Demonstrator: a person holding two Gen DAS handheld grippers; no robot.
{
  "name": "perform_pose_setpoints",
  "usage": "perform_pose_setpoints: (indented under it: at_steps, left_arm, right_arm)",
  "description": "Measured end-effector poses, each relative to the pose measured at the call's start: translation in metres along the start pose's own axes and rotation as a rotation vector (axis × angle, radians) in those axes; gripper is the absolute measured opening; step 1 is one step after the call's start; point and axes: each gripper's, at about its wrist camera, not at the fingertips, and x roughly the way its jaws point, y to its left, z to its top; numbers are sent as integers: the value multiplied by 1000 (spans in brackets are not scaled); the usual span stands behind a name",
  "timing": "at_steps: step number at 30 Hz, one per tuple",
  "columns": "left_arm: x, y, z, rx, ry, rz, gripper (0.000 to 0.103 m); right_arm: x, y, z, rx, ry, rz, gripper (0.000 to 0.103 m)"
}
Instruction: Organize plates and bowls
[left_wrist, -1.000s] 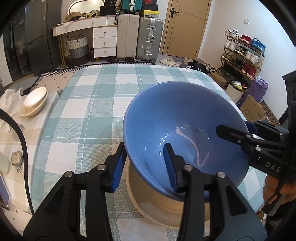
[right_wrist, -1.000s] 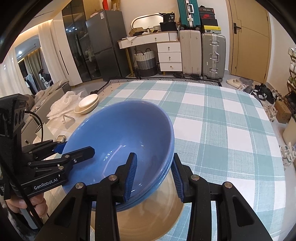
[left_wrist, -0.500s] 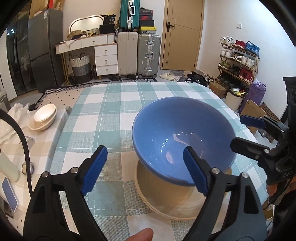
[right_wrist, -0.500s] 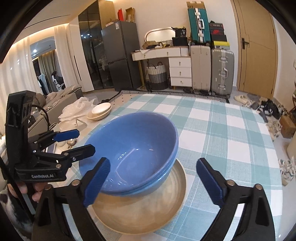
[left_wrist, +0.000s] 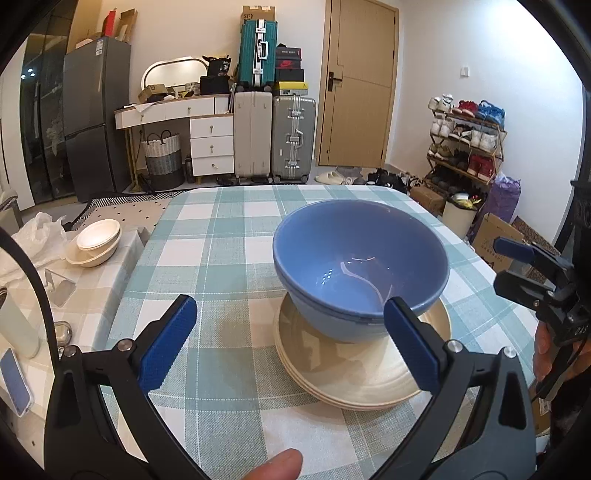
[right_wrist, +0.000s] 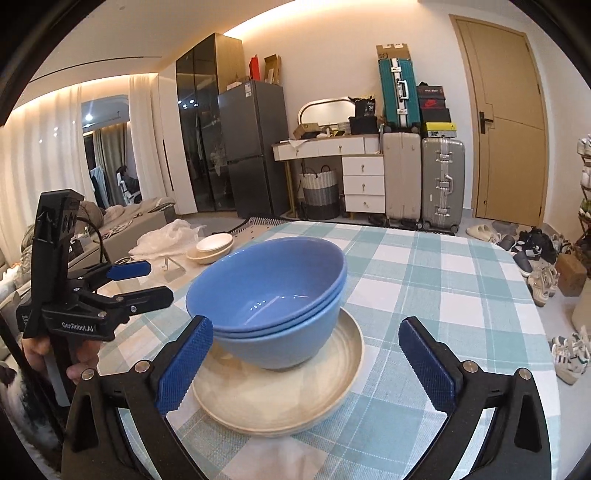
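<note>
Bowls (left_wrist: 360, 273) in blue now sit nested on the stack of beige plates (left_wrist: 364, 373), right of centre in the left wrist frame, on the checked table (left_wrist: 221, 258). A second ago both tongs pinched the top bowl's rim; both have just been opening and stand wide with nothing between the pads: the left tongs (left_wrist: 291, 339) at lower centre, the right tongs (right_wrist: 306, 363) likewise in their own view, pulled back from the stack. Judging by this, the bowl is delivered. Two pale dishes (left_wrist: 96, 242) at the left edge look like the remaining work.
</note>
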Motion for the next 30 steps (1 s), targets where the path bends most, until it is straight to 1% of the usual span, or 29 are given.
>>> perform_pose_setpoints:
  at_steps: [4, 10, 18, 24, 27, 30]
  left_arm:
    - [-15, 8, -12, -19, -21, 0, 101]
    - [-49, 7, -35, -9, -67, 22, 101]
    - [-79, 0, -58, -20, -126, 25, 101]
    - [-89, -19, -70, 13, -116, 19, 101]
    - [-91, -23, -75, 15, -108, 14, 101]
    - [-93, -22, -80, 16, -118, 16, 101]
  right_arm:
    - [-16, -4, -15, 24, -27, -17, 102]
    - [-43, -5, -39, 60, -76, -42, 102]
    - [-71, 1, -53, 40, -119, -55, 102]
    - [-82, 7, -59, 39, -132, -58, 102]
    - [-86, 10, -64, 43, -143, -66, 102]
    - [-88, 14, -70, 38, -144, -67, 102]
